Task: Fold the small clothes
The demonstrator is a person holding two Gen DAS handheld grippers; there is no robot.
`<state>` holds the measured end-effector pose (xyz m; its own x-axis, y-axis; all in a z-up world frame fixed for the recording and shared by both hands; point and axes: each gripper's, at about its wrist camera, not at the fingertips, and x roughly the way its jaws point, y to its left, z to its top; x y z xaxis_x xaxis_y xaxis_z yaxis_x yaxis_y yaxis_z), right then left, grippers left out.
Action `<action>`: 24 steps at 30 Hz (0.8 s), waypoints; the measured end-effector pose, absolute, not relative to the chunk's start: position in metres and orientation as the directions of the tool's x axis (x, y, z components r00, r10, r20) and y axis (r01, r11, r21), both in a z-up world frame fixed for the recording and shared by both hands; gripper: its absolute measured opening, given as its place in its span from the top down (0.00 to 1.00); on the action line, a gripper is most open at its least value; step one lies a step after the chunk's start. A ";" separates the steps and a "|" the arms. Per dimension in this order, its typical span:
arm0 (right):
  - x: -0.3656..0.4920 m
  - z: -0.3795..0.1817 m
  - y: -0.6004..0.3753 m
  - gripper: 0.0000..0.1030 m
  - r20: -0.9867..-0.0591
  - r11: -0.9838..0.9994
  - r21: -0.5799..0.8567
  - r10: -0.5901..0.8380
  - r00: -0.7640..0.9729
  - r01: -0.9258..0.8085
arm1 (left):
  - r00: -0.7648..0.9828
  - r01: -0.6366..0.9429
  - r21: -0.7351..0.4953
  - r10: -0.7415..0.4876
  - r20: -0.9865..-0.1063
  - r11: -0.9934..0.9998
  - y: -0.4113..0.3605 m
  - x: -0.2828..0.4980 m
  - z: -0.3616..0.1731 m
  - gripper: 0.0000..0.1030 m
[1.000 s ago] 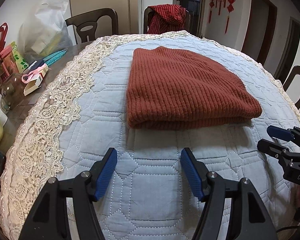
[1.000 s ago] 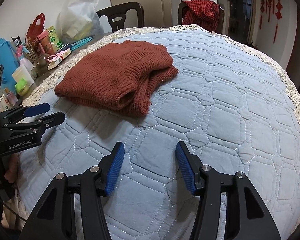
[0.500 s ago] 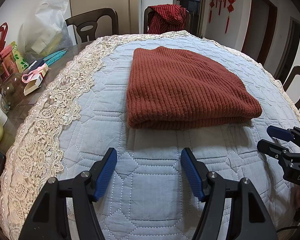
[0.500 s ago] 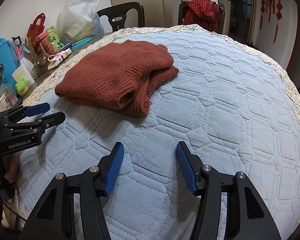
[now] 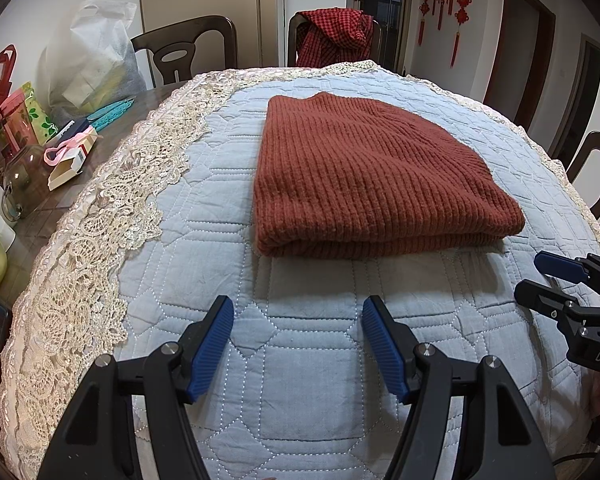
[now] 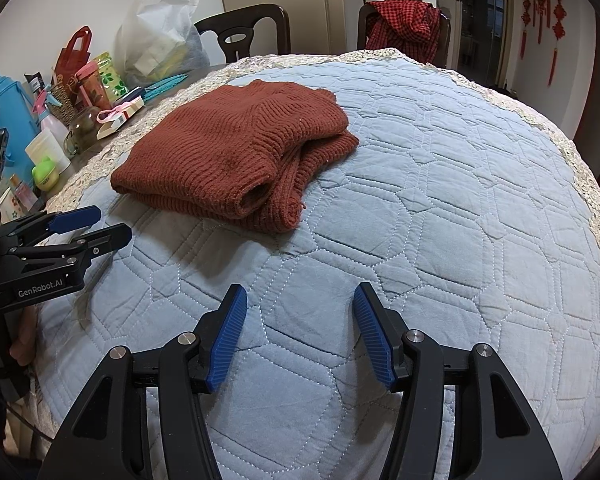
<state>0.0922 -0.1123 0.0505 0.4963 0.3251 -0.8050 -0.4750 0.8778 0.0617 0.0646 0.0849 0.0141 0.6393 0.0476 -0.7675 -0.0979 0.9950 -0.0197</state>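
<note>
Both tools share one build: the left gripper and the right gripper are matte black frames with ribbed blue pads and silver screws at the pivots. White "GenRobot.AI" lettering runs along the left tool's side, "DAS" on the right's. Bare fingers wrap its handle, and a dark cable, probably, trails below.

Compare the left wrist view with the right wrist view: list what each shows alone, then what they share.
Left wrist only: the sweater's smooth folded edge facing the camera, and a dark chair at the right.

Right wrist only: the sweater's open side with stacked layers and a rolled sleeve end, plus a blue container at far left.

Both: the sweater on the quilted blue cover, the left gripper and right gripper open and empty, and a red checked garment over a chair.
</note>
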 end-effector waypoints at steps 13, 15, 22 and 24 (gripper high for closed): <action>0.089 0.050 -0.109 0.42 -0.805 0.873 0.063 0.331 0.492 -0.483 | 0.638 -0.098 -0.019 0.048 -0.768 0.995 0.085 0.065 0.014 0.32; 0.088 0.051 -0.108 0.42 -0.805 0.873 0.063 0.331 0.492 -0.483 | 0.638 -0.098 -0.019 0.048 -0.769 0.995 0.085 0.065 0.014 0.32; 0.089 0.050 -0.108 0.41 -0.805 0.873 0.062 0.330 0.492 -0.484 | 0.634 -0.105 -0.022 0.049 -0.772 0.994 0.089 0.064 0.013 0.29; 0.088 0.050 -0.108 0.41 -0.805 0.873 0.063 0.331 0.492 -0.484 | 0.632 -0.106 -0.022 0.050 -0.773 0.994 0.090 0.063 0.012 0.29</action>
